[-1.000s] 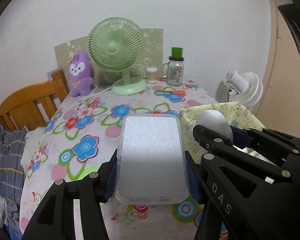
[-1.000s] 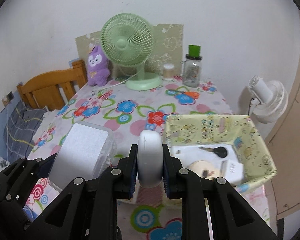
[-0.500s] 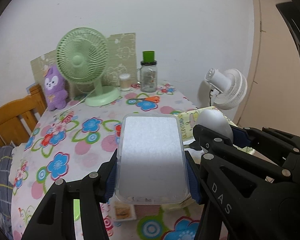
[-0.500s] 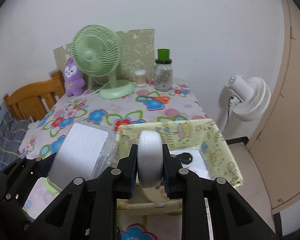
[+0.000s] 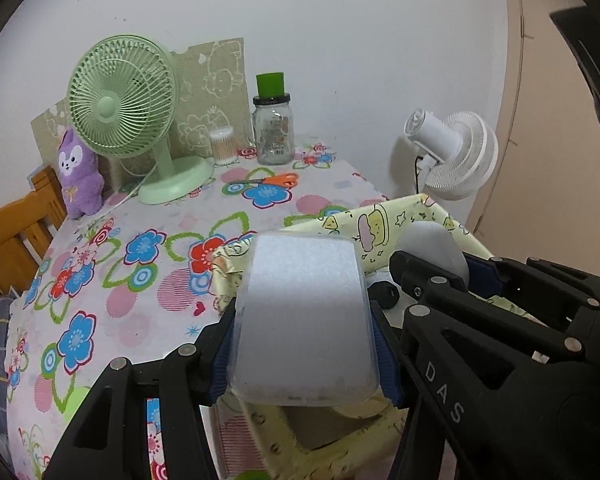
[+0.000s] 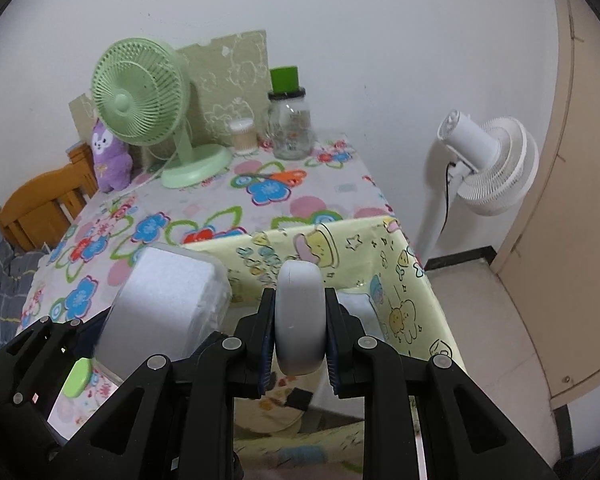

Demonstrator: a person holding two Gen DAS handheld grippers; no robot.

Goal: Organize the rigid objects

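The left gripper (image 5: 304,340) clamps a clear plastic box (image 5: 302,320) with rounded corners and a frosted white face, held over the near left corner of the yellow cartoon-print basket (image 6: 404,300). The right gripper (image 6: 299,332) squeezes a smooth white rounded disc (image 6: 299,316) on edge above the same basket. "DAS" is stamped on a black gripper arm in the left wrist view. Beyond, on the floral tabletop (image 5: 148,288), stand a green fan (image 5: 122,100) and a glass jar (image 5: 274,132), its label unreadable.

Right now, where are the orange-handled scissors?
The orange-handled scissors lie flat on the floral tablecloth at the table's far end, just in front of the clear glass jar with the green cap, right of the green desk fan.
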